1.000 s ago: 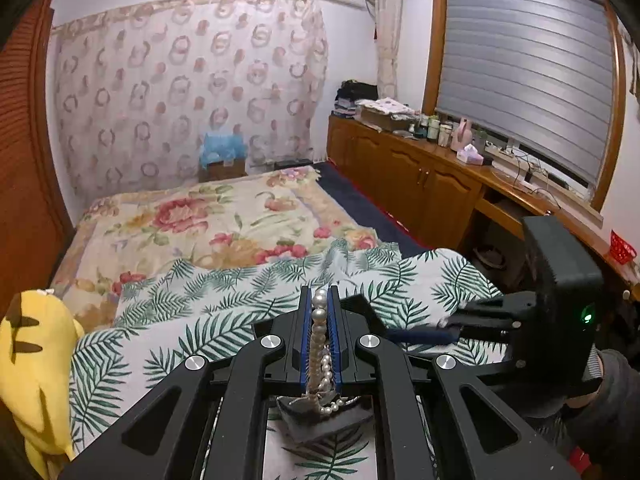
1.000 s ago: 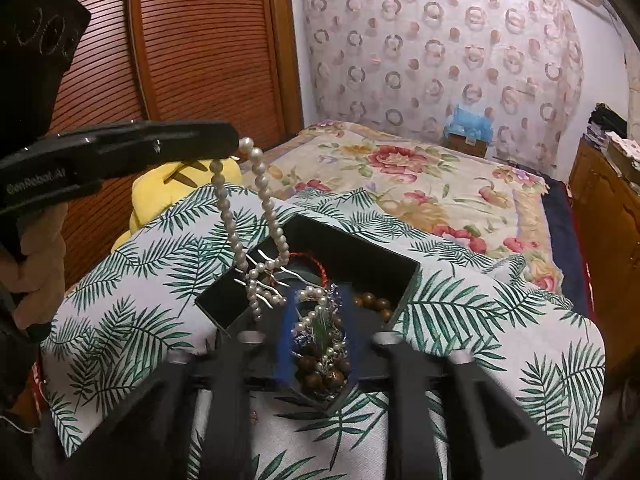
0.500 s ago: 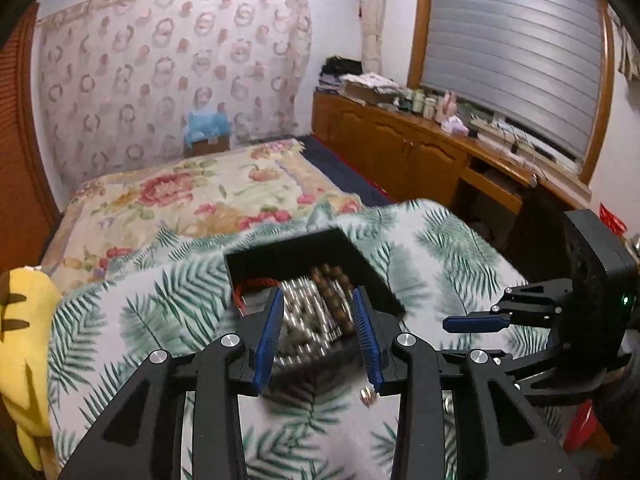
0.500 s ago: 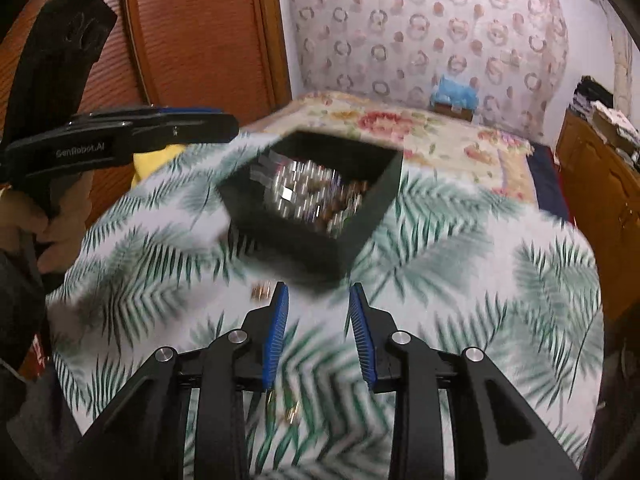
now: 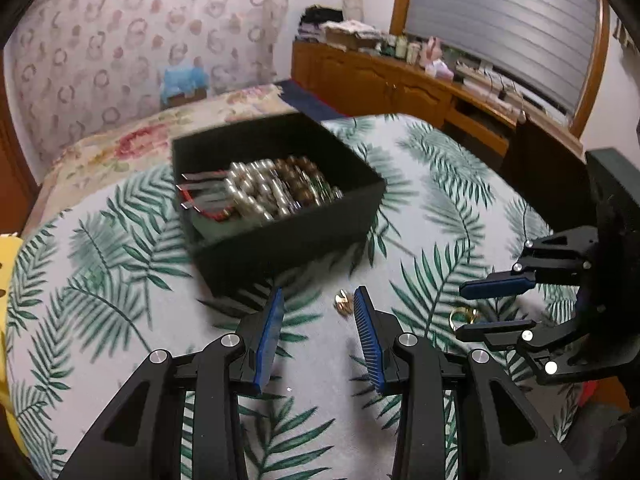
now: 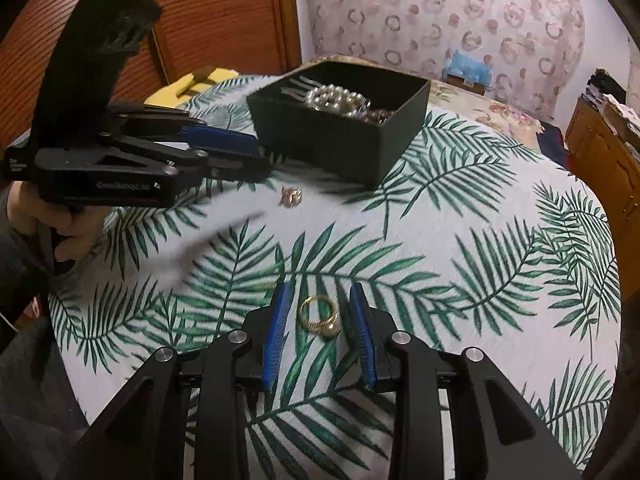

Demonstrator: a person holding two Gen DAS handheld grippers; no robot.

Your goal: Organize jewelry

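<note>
While both grippers point down at the palm-leaf cloth point(image 6: 460, 208) that covers the bed, we see a black box point(image 5: 288, 236) resting on it toward the far edge, well in from either side. Pearls point(image 6: 336, 98), darker beads point(image 5: 304, 180) and a red cord point(image 5: 212, 214) lie heaped inside the box; the left view blurs them, so we cannot tell the pieces apart there.

Our left gripper point(image 5: 318, 308) has its jaws apart and grasps nothing. A small gold piece point(image 5: 342, 304) lies on the cloth just inside the right blue pad point(image 5: 366, 340), close to it; whether they touch we cannot tell. This piece sits just in front of the box's near wall. In the right view the same small piece point(image 6: 291, 197) shows near the box's near-left corner, just beyond the tips of the left gripper point(image 6: 256, 156), which a hand point(image 6: 60, 220) holds.

Our right gripper point(image 6: 320, 300) also has its jaws parted, released. A gold ring point(image 6: 320, 316) lies flat on the cloth between the two pads, clear of both, nearer our edge of the bed than the box. From the left view the right gripper point(image 5: 496, 304) shows side-on, with the ring point(image 5: 464, 316) partly seen between its fingers.

A yellow plush point(image 6: 192, 84) peeks out at the cloth's left edge.
</note>
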